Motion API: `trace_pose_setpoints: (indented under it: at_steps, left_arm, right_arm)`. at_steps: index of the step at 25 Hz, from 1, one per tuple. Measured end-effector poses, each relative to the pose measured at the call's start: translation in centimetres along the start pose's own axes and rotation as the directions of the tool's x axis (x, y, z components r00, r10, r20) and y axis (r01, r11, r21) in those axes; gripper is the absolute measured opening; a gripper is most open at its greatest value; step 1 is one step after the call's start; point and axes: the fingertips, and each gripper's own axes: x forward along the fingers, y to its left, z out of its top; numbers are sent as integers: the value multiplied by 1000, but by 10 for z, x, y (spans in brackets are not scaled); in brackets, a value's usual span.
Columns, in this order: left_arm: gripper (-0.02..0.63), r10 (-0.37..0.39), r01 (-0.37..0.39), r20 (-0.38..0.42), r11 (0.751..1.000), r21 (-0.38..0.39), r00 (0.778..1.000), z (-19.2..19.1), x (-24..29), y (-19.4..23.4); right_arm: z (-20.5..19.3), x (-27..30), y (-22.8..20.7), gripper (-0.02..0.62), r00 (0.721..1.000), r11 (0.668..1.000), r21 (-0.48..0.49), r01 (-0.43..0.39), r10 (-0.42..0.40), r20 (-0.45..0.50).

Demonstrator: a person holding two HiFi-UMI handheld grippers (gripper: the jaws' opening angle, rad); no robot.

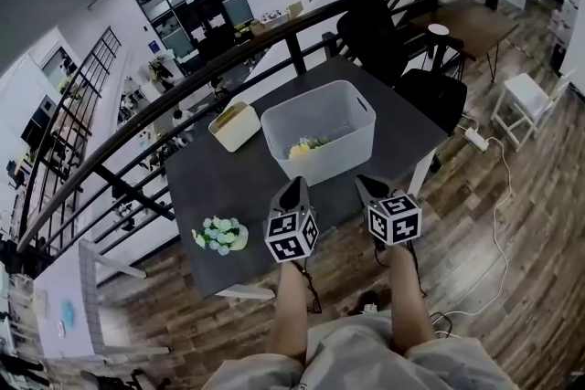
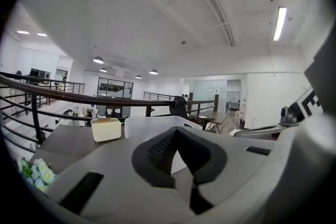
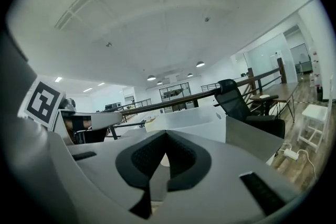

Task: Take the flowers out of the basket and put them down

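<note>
Both bare forearms reach forward side by side from the person's body, each carrying a tool level over the near edge of the dark table (image 1: pixel 206 183). The left tool (image 1: pixel 297 185) and the right tool (image 1: pixel 366 183) point ahead and slightly inward, their marker cubes facing up. In the left gripper view the left tool (image 2: pixel 177 130) has its jaws pressed together at the tips with nothing between them. The right gripper view shows the right tool (image 3: pixel 166 134) clenched the same way, also empty.

Straight ahead of both tools, close beyond their tips, stands the white plastic basket (image 1: pixel 345 146). It is upright on the table, and its wall fills the middle of the left gripper view (image 2: pixel 152 124) and of the right gripper view (image 3: pixel 194 120). Inside it, toward the wall nearest the left tool, lie the yellow and green flowers (image 1: pixel 307 146), touched by neither tool.

A white and green bunch of flowers (image 1: pixel 220 235) lies on the table well to the left of the left tool, near the table's front corner. It shows at the lower left of the left gripper view (image 2: pixel 35 173).

Ahead and to the left of the left tool, just beside the basket, sits a small cream box (image 1: pixel 235 125), open at the top. What it holds cannot be made out.
</note>
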Motion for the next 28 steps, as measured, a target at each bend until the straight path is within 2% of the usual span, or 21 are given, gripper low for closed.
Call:
trace_pose_setpoints:
  at_steps: [5,9,20,24,28]
  left_arm:
    - [21,-13,13,-3,1000,13,1000,-6,9,-28]
    - [21,-6,9,-46,997,73,999,-14,15,-37]
    - [21,84,-71,-89,987,142,992,-19,45,-10]
    - [21,93,-81,-87,988,129,992,-13,67,5]
    - [21,99,-87,-94,989,121,991,-13,89,17]
  right_arm:
    - [-1,-4,-34,18,1000,998,55,-1,1,-3]
    - [5,-3,-50,18,1000,996,85,-19,19,3]
    - [7,34,-52,18,991,991,51,-126,128,-38]
    - [7,57,-59,18,988,991,-14,-130,128,-89]
    - [15,76,-74,18,986,991,-6,-134,133,-96]
